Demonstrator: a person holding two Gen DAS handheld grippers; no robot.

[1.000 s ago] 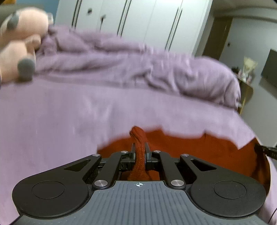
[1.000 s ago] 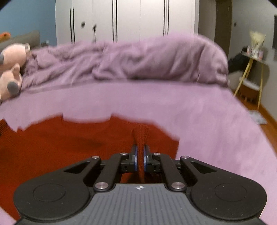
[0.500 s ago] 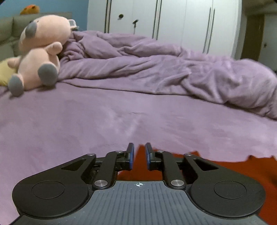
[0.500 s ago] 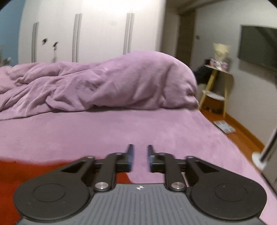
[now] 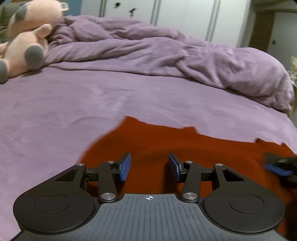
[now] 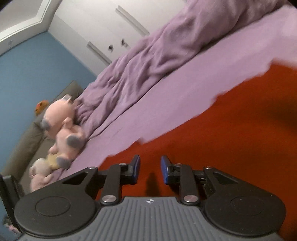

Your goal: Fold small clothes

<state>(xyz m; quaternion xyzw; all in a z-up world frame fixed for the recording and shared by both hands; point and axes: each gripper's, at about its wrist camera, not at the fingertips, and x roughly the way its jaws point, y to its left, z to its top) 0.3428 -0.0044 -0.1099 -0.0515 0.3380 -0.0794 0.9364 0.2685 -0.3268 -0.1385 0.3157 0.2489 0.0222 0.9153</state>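
Observation:
A red knitted garment lies flat on the purple bed sheet. My left gripper is open and empty, just above the garment's near left part. In the right wrist view the same garment fills the right and lower middle. My right gripper is open and empty, low over the cloth, with the view tilted. The right gripper's blue-padded tip shows blurred at the right edge of the left wrist view.
A rumpled purple duvet lies across the far side of the bed. A pink plush toy sits at the far left, also in the right wrist view. White wardrobe doors stand behind.
Both grippers were shut on pinched folds of the red garment a second ago. They let go, opened wider, and now hover over the cloth lying flat. The right gripper has tilted.

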